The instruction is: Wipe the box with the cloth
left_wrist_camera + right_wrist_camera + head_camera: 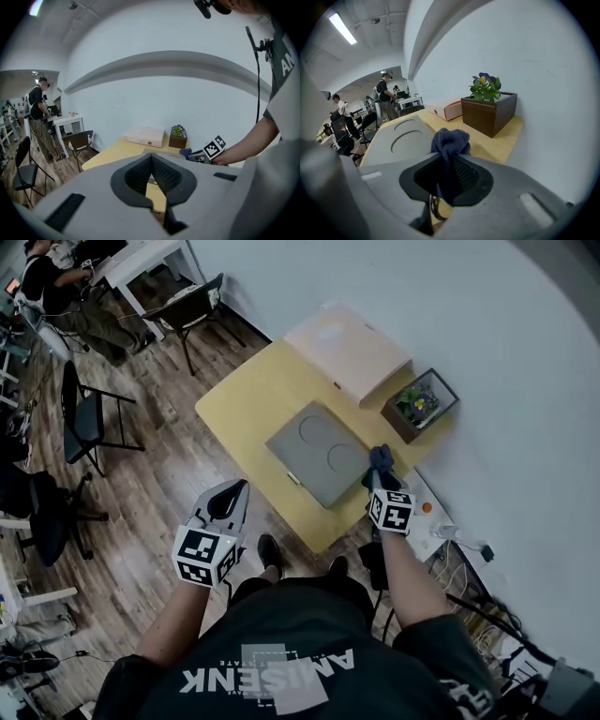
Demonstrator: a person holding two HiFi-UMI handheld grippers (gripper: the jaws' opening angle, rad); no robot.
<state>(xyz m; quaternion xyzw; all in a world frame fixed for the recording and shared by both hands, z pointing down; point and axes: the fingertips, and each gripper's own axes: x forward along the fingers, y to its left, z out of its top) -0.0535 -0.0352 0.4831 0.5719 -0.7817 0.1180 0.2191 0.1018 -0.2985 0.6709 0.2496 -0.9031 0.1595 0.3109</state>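
The left forearm is bent and held low off the table's near edge, at about 10 o'clock from the person's chest. Its left gripper (229, 502) points toward the table, with its jaws clenched tip to tip on nothing. The right arm reaches straight forward to 1 o'clock. The right gripper (379, 468) has its jaws clamped on a bunched dark blue cloth (450, 141), which pokes up past the tips. Each gripper carries one black-and-white marker cube.

White lettering on the person's dark shirt lies upside down in the head view and is too soft to read with certainty.

The cloth sits at the 4 o'clock corner of the flat grey box (317, 452), whose lid shows two round recesses. The box lies slantwise on the yellow table (246, 401).

Farther off, one brown planter (419, 405) with flowers stands at the box's 2 o'clock against the wall. One pale flat carton (349, 349) lies at its 12 o'clock.
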